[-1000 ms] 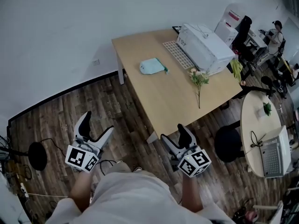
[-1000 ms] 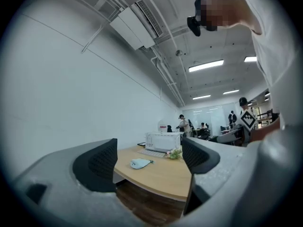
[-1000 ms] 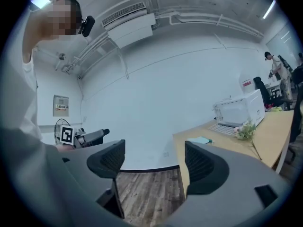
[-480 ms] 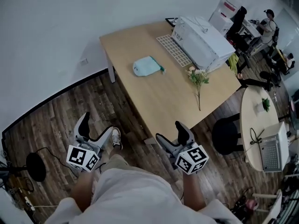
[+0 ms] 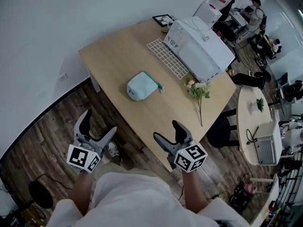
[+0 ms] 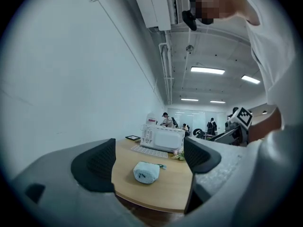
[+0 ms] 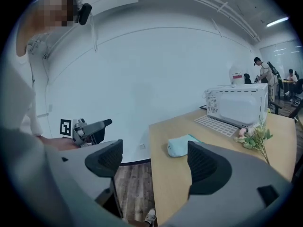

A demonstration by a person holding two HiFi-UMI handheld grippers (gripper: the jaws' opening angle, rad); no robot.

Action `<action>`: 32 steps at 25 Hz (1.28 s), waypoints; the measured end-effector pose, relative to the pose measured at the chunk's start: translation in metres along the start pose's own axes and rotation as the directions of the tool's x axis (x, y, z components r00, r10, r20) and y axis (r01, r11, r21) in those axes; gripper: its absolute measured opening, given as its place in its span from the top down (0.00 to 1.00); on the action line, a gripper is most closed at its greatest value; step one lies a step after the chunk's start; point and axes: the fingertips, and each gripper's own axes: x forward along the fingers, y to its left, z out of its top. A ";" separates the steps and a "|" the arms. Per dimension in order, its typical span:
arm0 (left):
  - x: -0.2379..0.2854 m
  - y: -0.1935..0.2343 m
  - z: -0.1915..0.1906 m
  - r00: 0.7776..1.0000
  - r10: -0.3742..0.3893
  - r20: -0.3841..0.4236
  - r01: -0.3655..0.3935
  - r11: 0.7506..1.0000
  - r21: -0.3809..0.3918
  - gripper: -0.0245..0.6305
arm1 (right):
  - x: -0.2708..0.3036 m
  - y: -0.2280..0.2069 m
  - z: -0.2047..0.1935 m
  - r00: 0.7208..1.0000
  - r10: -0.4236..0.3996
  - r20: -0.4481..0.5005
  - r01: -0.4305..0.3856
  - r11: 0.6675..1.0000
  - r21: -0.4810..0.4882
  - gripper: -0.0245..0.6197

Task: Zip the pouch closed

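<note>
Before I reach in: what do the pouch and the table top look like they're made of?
Pouch: probably soft fabric, pale mint with a matte finish. It slumps into a rounded, puffy shape with no hard edges. The exact cloth cannot be told.
Table: light wood or wood-look laminate, smooth with a low sheen. The top is an even tan with a flat slab edge, and the grain is too faint to settle which.

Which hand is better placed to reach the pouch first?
Probably right. The right tool, jaws just opened and empty, sits at the table edge, nearer the pouch; the left tool, likewise just opened, hangs over the floor.
</note>
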 end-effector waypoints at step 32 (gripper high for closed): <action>0.132 0.018 0.001 0.980 -0.154 -0.126 0.158 0.987 0.016 0.29 | 0.155 -0.208 -0.044 0.926 -0.305 -0.220 0.292 0.952 -0.092 0.58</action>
